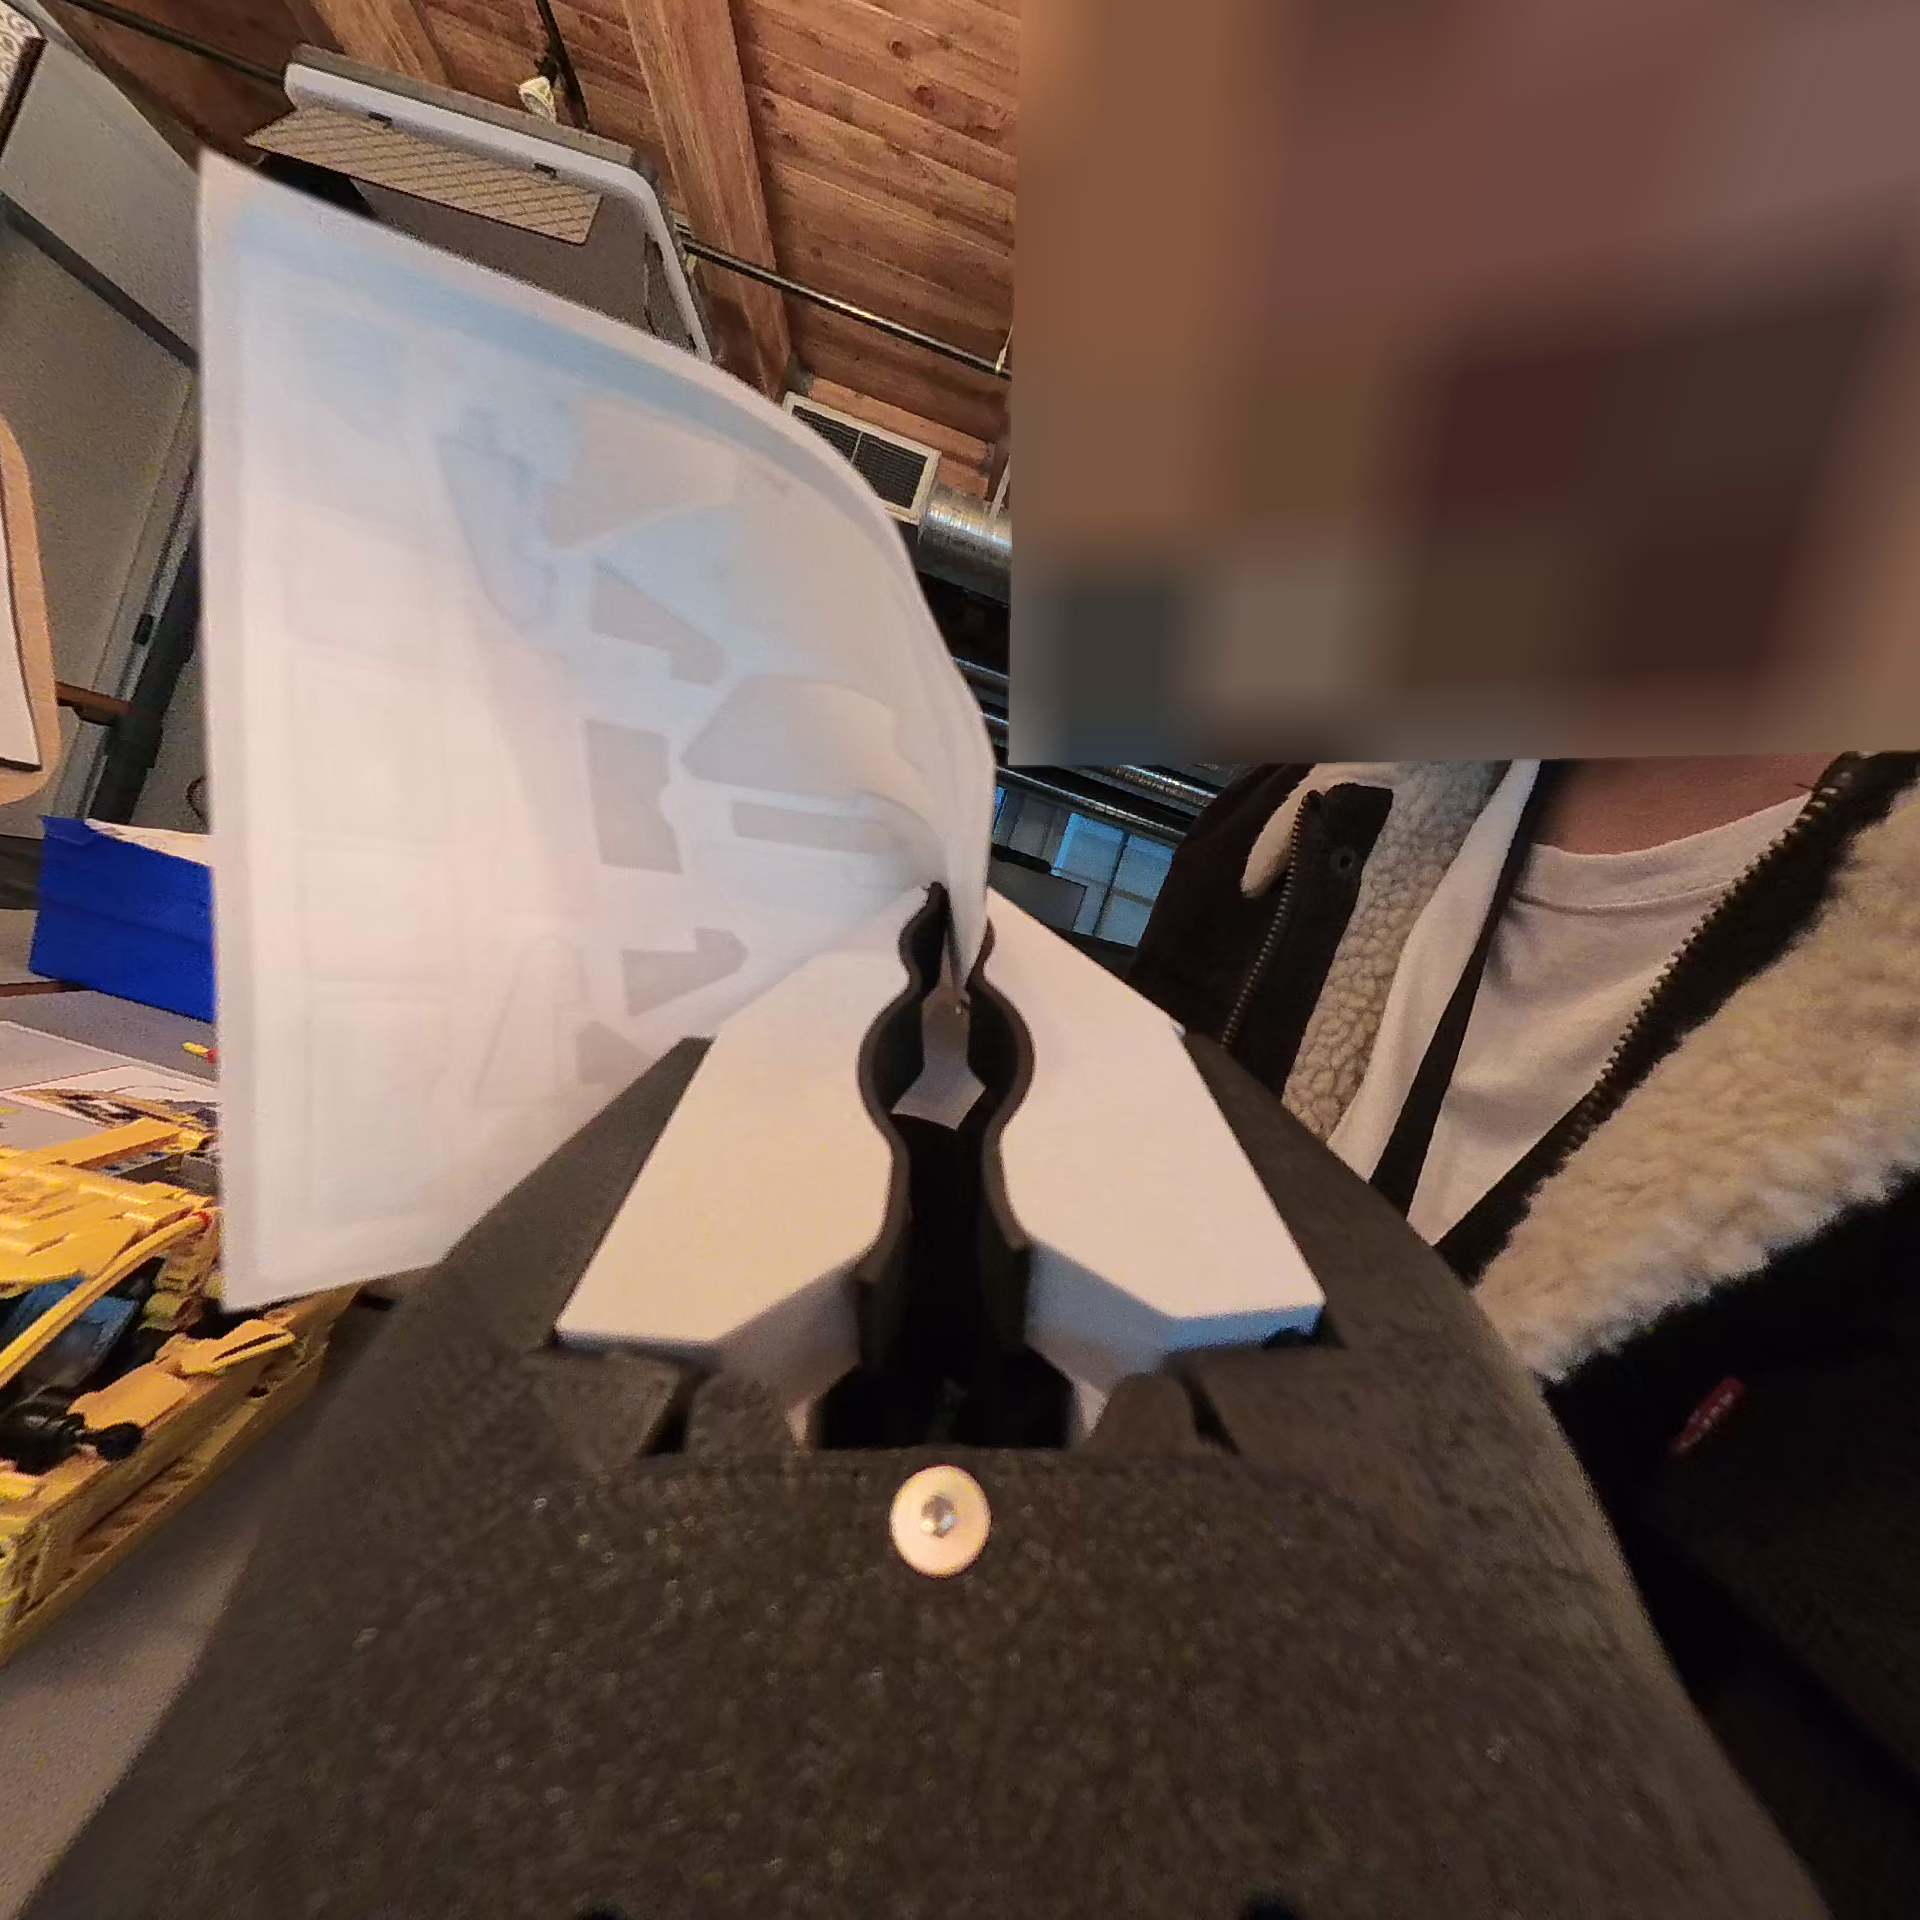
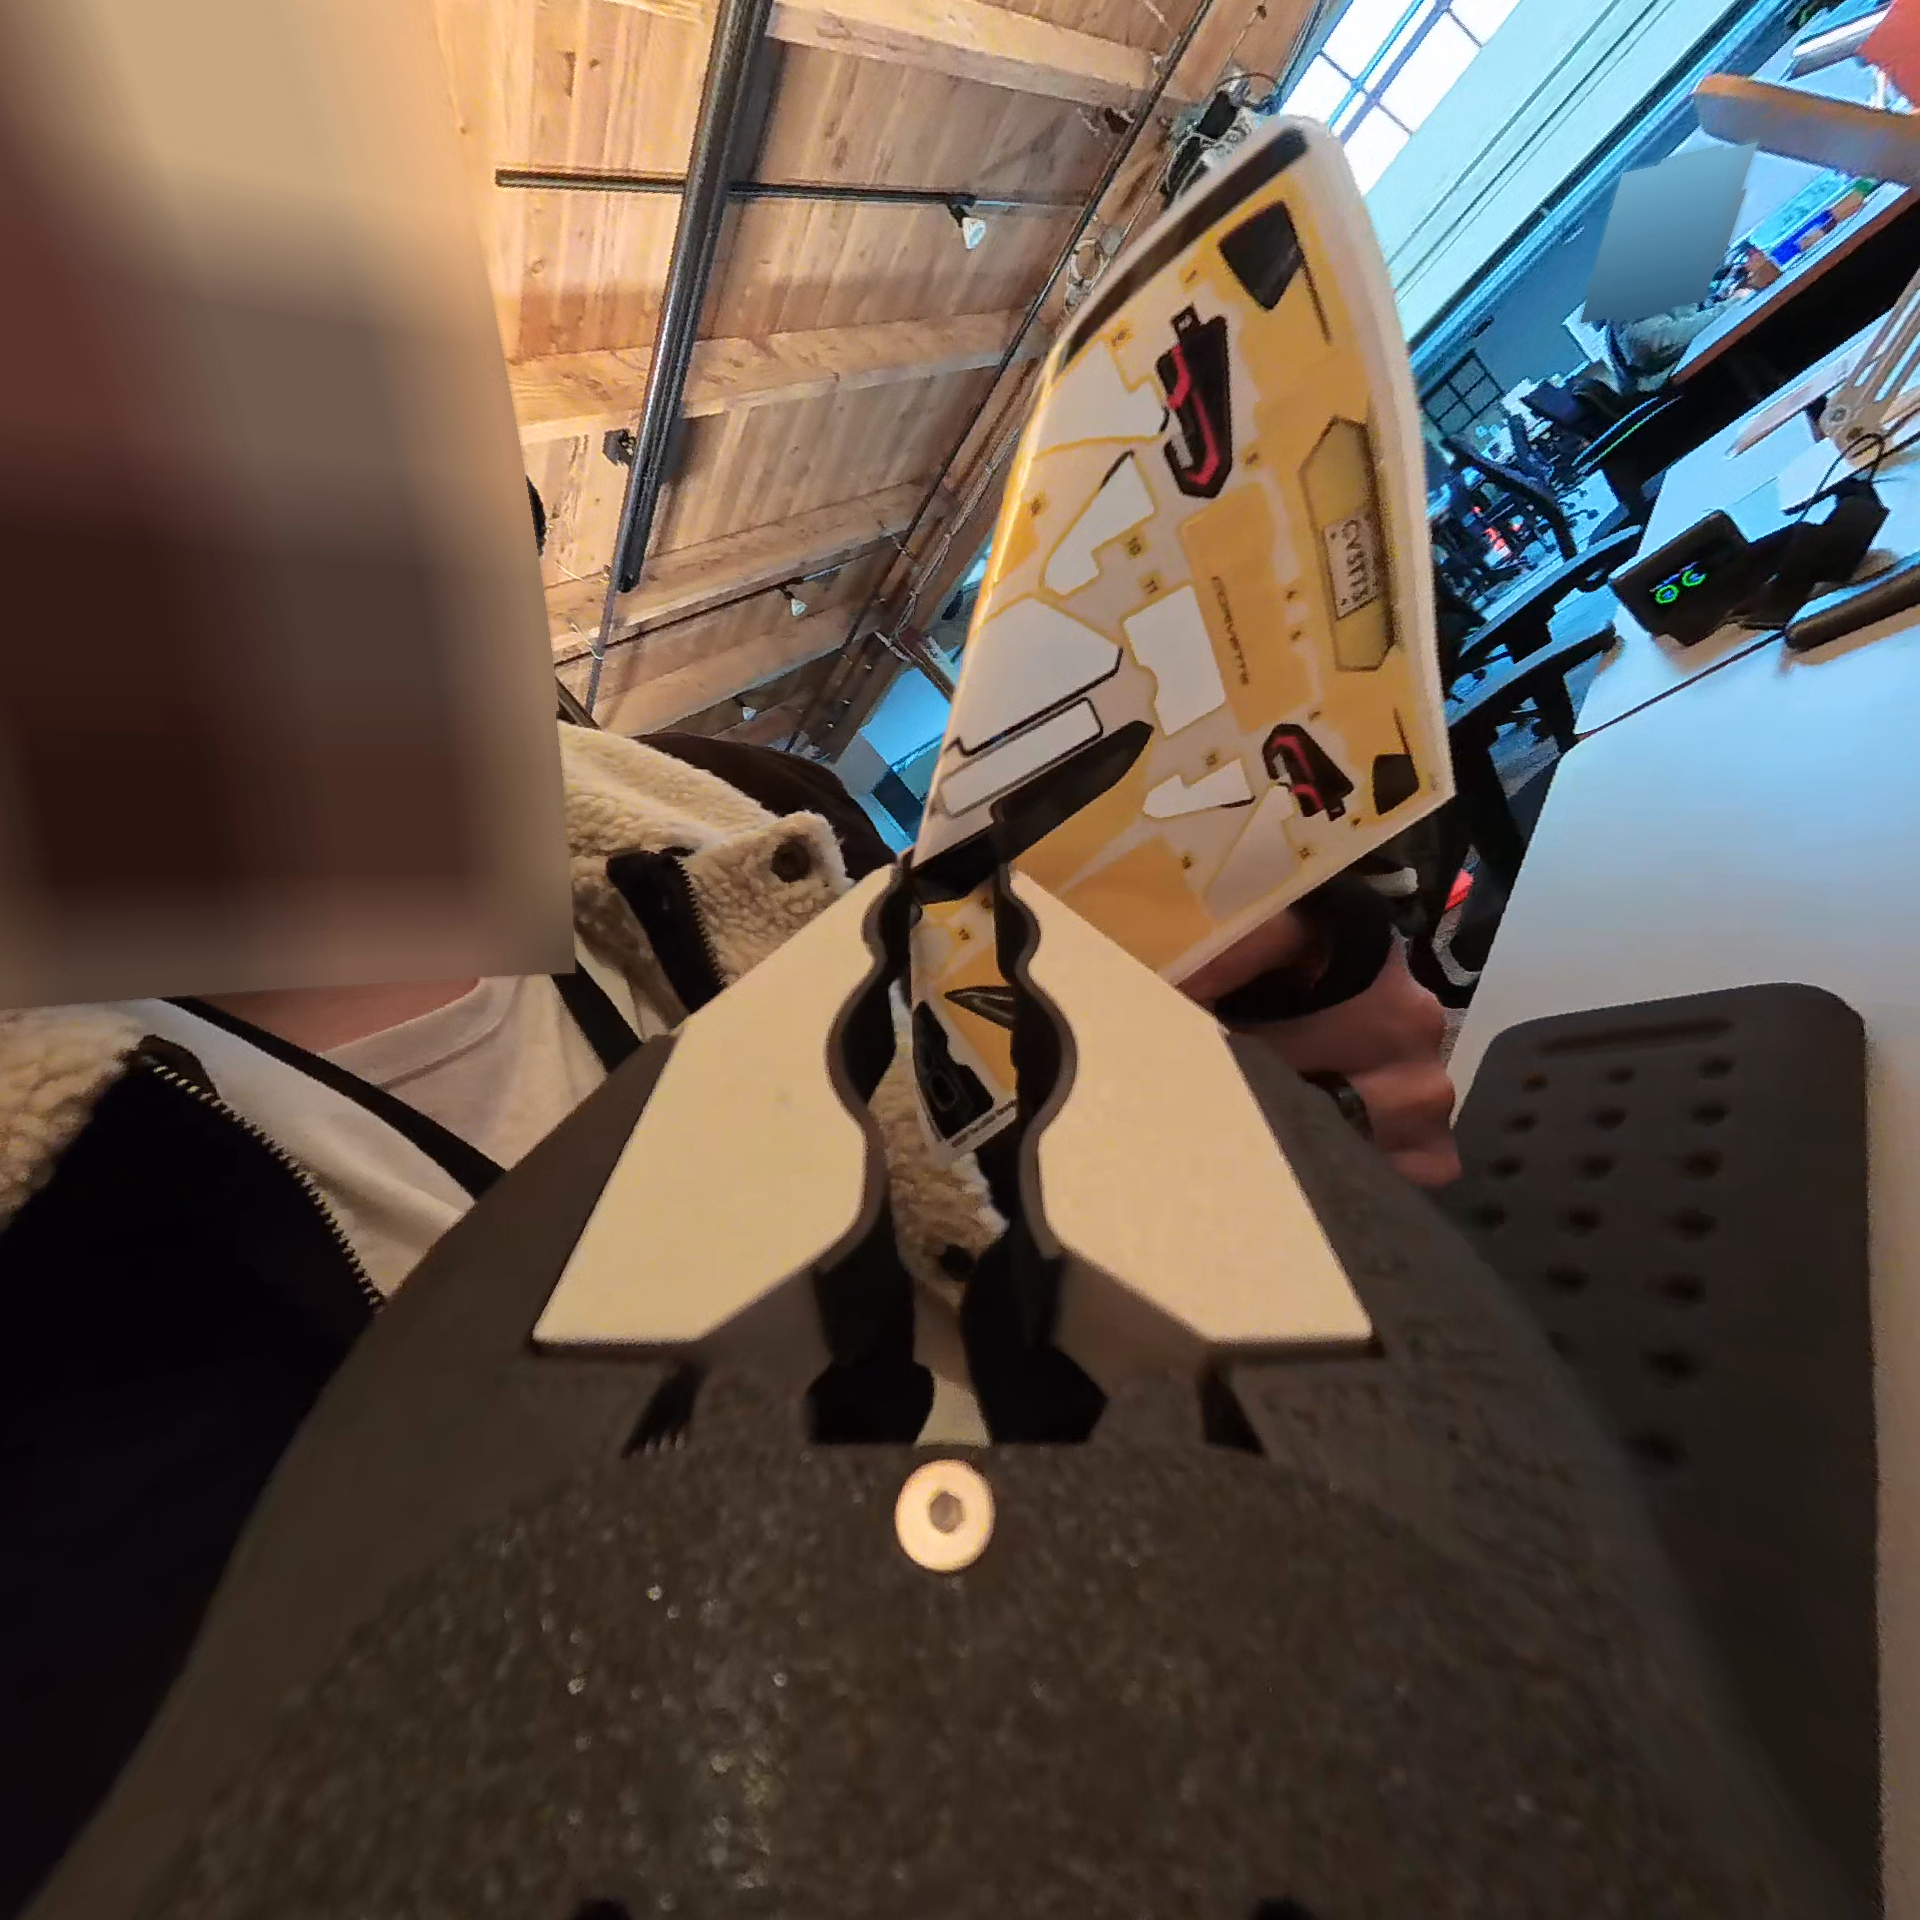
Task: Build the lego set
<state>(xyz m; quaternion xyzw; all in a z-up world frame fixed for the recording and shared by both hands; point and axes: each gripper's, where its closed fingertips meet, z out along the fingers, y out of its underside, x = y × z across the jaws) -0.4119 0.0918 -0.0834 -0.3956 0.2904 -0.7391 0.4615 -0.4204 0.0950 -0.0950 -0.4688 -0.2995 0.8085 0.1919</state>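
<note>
Left gripper (image 1: 951, 935) and right gripper (image 2: 951, 883) both pinch 1 sticker sheet (image 2: 1195, 582), apparently the same.

Warm indoor light, with cool daylight from windows (image 2: 1382, 62) beyond the fingers (image 2: 727, 1143). The sheet (image 1: 499, 727) left of the fingertips is motion-blurred and washed out. Wide-angle edges bend.

I note the sticker sheet (image 2: 1195, 582) printed in yellow, white and black with red accents; its reverse (image 1: 499, 748) reads plain white with faint grey shapes showing through. Both tools have white fingers (image 1: 769, 1153) on speckled black bodies. Yellow lego box (image 1: 94, 1320), blue bin (image 1: 120, 904), white bench (image 2: 1683, 831).
</note>
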